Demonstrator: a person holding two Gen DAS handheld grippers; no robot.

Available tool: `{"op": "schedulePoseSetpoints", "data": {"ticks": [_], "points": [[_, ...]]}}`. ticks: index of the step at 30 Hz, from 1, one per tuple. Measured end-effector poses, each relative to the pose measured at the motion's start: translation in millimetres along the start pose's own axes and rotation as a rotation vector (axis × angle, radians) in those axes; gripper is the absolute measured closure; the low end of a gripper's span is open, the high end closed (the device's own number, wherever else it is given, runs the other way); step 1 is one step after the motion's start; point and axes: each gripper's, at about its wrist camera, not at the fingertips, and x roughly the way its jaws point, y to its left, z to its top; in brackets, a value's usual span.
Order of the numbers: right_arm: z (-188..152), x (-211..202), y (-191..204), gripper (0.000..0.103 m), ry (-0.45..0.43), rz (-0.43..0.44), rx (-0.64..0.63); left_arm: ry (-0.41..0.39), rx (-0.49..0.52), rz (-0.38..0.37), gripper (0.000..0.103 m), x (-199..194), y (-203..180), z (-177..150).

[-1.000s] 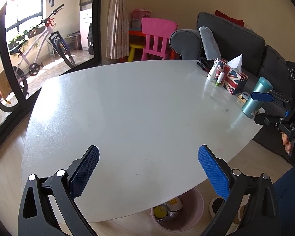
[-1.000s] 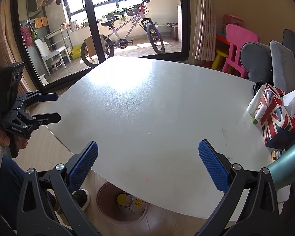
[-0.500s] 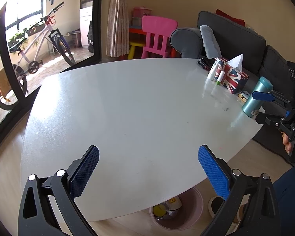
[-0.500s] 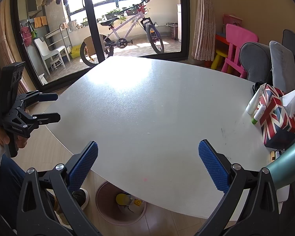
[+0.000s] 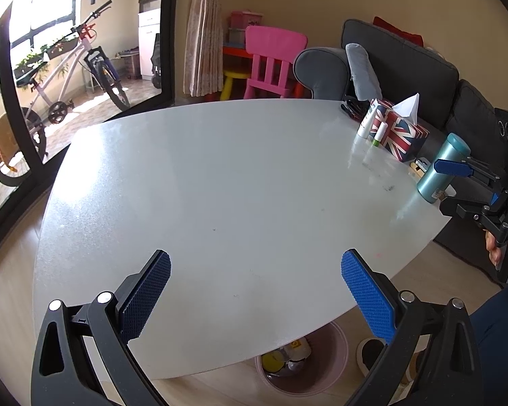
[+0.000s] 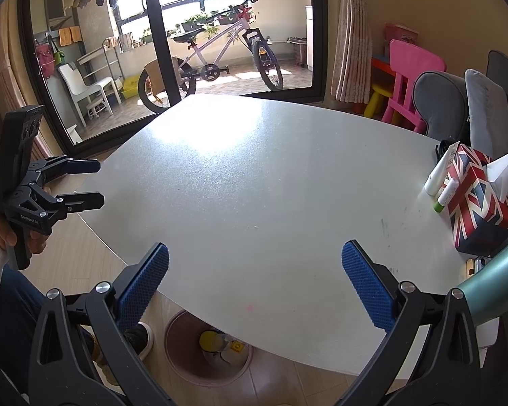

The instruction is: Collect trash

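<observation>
Slight drift of both views over the table (image 5: pixel 220 186), both tools otherwise unchanged.

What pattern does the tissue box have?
A Union Jack flag pattern on the tissue box, clearest in the right wrist view.

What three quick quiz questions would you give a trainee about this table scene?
1. True or false: both tools, the left tool and the right tool, are open and hold nothing.
2. Where is the pink bin? A) on the table B) on the floor under the table edge C) on the sofa
3. Fill in: the white tubes stand beside the flag-patterned ____ box.

Key: 1 true; 2 B; 3 tissue. The bin already holds trash, and the table shows no loose trash in its middle.
</observation>
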Motion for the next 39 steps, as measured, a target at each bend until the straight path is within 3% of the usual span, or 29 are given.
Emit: {"op": "schedulePoseSetpoints", "data": {"ticks": [39], "points": [[-0.3,0.4,0.2,0.003,0.003,0.001,-0.001,0.007,-0.001,-0.02,0.006,2.1,-4.5,-0.6]]}}
